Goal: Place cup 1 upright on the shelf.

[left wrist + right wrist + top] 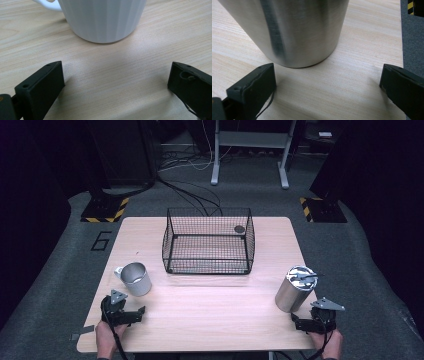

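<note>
Jaws of the left gripper (116,82) stand wide apart with nothing between them, bare wood in the gap; a white mug (102,18) sits just ahead of them, upright, not touching, its handle off to the upper left of the left gripper view. Jaws of the right gripper (328,85) also spread wide, empty; a brushed steel tumbler (292,30) stands just ahead, nearer the left jaw in the right gripper view, apart from both. From the high view the left gripper (131,314) rests low on the bench (210,320) near its front left, held by a hand (107,337), mug (136,279) just beyond it; the right gripper (302,322) sits at the front right corner in the other hand (327,342), tumbler (295,289) just beyond, something dark and shiny across its top, too small to make out. Black wire basket (208,241) stands at bench centre-back, well apart from both cups, with a small dark round thing (239,228) at its far right side; cannot tell if inside or on the mesh. Bench is light wood on grey carpet floor (45,285); a number 6 mark (101,240) at left, yellow-black striped bases (106,210), cables (190,190) and a grey frame (248,150) behind. Room edges dark. Mug top and tumbler top cut off in the gripper views.
</note>
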`<control>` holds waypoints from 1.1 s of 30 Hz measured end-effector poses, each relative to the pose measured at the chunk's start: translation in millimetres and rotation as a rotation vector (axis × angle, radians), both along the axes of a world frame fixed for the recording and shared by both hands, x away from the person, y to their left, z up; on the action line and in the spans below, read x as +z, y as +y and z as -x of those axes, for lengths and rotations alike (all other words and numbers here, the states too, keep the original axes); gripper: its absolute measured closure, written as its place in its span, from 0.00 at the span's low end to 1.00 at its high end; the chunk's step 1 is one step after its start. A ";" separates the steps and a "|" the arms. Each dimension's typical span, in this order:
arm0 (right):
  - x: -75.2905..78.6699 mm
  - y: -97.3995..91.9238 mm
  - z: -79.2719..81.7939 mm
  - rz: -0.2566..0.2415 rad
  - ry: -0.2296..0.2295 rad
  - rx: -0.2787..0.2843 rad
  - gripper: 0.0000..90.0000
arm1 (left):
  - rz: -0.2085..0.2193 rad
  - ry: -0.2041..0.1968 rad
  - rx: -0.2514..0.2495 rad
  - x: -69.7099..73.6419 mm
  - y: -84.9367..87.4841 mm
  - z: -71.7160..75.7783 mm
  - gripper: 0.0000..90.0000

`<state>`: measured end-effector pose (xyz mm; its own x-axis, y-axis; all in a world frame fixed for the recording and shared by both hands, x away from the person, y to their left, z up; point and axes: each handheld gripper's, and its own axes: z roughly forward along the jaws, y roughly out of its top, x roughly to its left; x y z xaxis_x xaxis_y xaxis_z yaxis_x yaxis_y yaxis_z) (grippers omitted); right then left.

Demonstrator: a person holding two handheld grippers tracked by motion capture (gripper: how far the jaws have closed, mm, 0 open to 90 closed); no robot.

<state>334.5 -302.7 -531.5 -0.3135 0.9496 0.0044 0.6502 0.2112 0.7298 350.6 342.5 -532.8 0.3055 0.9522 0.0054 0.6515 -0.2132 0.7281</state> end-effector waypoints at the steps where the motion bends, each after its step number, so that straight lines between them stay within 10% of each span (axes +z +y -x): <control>1: -0.1 -0.2 -0.1 0.002 -0.001 -0.001 0.00 | 0.000 0.001 0.001 0.0 0.0 -0.2 0.00; 33: 3.6 -0.1 -2.5 0.000 0.037 -0.021 0.00 | 0.000 -0.001 0.004 0.1 -0.3 -1.4 0.01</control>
<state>337.0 -302.8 -527.9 -0.2927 0.9561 0.0161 0.6814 0.1968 0.7050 352.0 342.2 -532.8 0.3019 0.9533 0.0058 0.6514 -0.2108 0.7289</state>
